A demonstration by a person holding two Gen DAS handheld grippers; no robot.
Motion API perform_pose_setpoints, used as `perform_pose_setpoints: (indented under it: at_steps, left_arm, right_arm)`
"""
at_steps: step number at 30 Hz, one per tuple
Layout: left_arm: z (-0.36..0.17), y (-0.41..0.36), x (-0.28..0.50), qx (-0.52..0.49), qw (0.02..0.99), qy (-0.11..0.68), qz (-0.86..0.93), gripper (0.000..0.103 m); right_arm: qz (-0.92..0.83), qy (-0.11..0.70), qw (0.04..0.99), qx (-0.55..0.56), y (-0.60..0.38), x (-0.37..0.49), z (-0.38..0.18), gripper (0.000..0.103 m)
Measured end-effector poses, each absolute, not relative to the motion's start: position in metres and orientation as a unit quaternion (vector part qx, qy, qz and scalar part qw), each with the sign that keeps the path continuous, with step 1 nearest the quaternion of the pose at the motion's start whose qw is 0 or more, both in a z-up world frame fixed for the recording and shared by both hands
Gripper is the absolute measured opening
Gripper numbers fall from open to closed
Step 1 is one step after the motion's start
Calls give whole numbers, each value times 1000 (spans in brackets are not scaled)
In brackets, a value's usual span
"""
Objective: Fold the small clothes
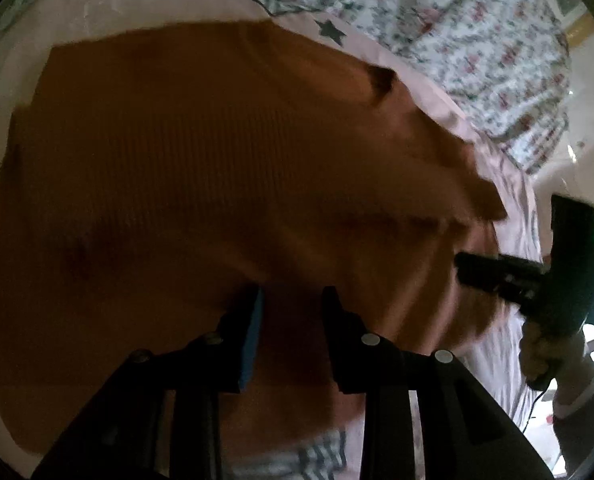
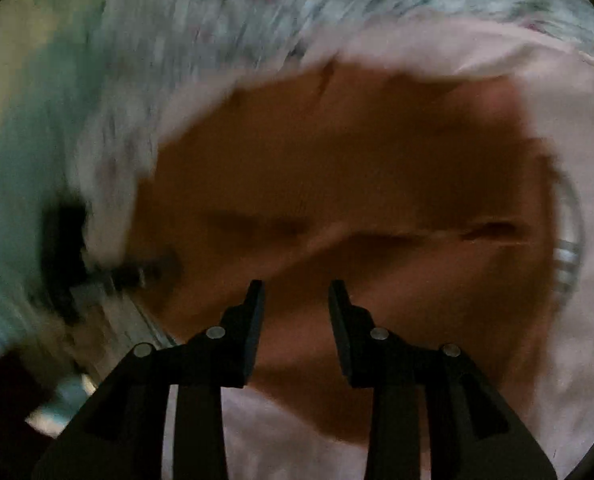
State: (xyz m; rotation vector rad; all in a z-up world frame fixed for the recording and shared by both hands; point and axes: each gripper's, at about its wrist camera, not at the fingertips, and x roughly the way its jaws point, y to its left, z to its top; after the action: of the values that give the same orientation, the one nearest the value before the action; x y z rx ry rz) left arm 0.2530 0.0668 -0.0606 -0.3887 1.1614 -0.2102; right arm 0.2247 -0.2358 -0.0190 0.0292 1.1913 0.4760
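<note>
Left gripper (image 1: 291, 294): the jaws stand partly spread, with nothing pinched between them; the blue pad (image 1: 253, 340) on one finger is exposed, and only the brown ribbed garment (image 1: 217, 160) shows in the gap beneath. The tool points steeply downward at the cloth.

Right gripper (image 2: 296, 288): the jaws are likewise parted by a moderate gap and grip nothing; brown fabric lies below and between the fingers. Whether the fingertips touch the cloth cannot be told from either view. In the left wrist view the same tool (image 1: 463, 268) appears at the right edge, held by a person's hand (image 1: 553, 352) with a grey sleeve (image 1: 589, 404) at the wrist, its fingers reaching in over the garment's right edge.

The brown ribbed garment (image 2: 357, 180) lies spread on a pale pink sheet (image 1: 97, 8) printed with dark stars, a fold crease running across its middle. A striped grey-and-white piece (image 1: 317, 452) shows at the garment's near edge. Beyond the pink sheet lies a floral bedcover (image 1: 437, 20).

The right wrist view is heavily motion-blurred, so the dark shape (image 2: 69, 240) at its left is probably the other gripper.
</note>
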Motion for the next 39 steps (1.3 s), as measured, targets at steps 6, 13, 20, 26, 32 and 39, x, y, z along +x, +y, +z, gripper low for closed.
perform_pose_setpoints:
  at_steps: [6, 13, 20, 26, 32, 39]
  left_arm:
    - [-41, 130, 329, -180, 841, 510, -15, 20]
    - [4, 208, 328, -249, 869, 416, 103, 42]
    - [-20, 205, 249, -275, 847, 440, 114, 42]
    - [-29, 158, 162, -289, 830, 473, 62, 43]
    - [-41, 107, 119, -272, 821, 502, 14, 55]
    - [-51, 87, 94, -312, 804, 507, -16, 64]
  right_arm:
    - [120, 506, 854, 33, -288, 301, -12, 29]
    - [-7, 416, 898, 141, -357, 310, 27, 39]
    - [-53, 397, 891, 213, -387, 250, 28, 47]
    - [-28, 416, 881, 221, -352, 202, 13, 47]
    - [-1, 449, 864, 225, -311, 153, -11, 48]
    - [14, 470, 854, 220, -275, 123, -18, 48]
